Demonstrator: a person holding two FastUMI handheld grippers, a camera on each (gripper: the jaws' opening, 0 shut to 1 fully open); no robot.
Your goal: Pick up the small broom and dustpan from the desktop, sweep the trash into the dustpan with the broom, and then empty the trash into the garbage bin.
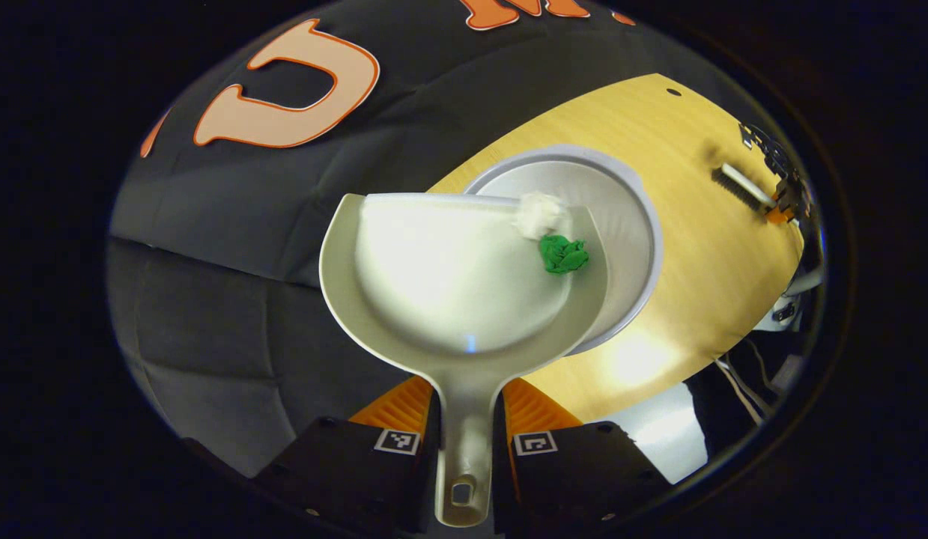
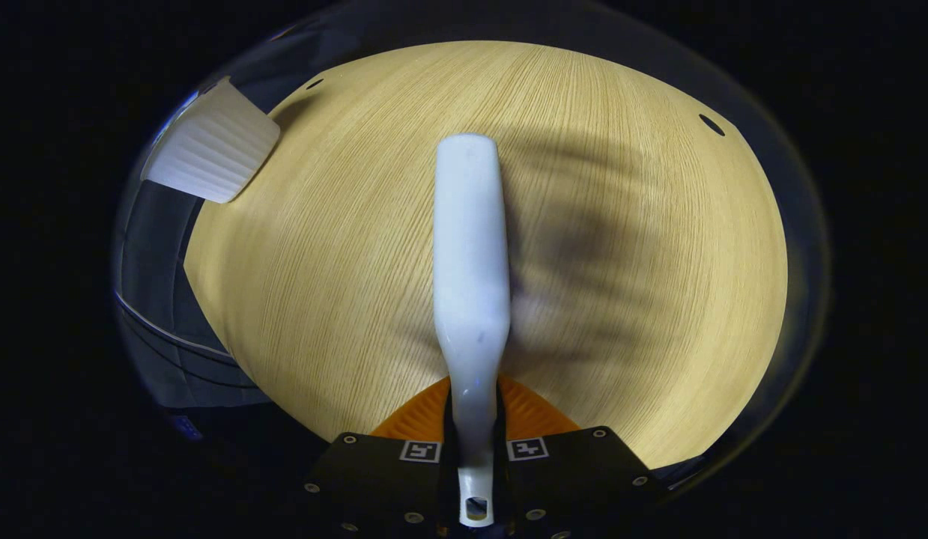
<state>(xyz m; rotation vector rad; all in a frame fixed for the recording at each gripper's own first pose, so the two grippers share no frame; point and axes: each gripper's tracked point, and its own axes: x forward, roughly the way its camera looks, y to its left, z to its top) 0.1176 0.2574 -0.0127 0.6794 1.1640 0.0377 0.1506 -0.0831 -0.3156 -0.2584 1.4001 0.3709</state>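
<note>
Wooden desk point(image 2: 621, 187) is being lit unevenly. Broom point(image 2: 469, 262), bristles hidden beneath it, is being clamped by the right claw point(image 2: 471, 419), pointing forward. Dustpan point(image 1: 449, 277), handle gripped in the left claw point(image 1: 467, 419), is being tilted over the bin point(image 1: 628, 217), holding green and white scraps point(image 1: 562, 253).

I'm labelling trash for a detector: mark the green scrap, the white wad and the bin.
green scrap point(image 1: 563, 254), left gripper view, its middle.
white wad point(image 1: 540, 214), left gripper view, its middle.
bin point(image 1: 653, 247), left gripper view, right rim.
</note>
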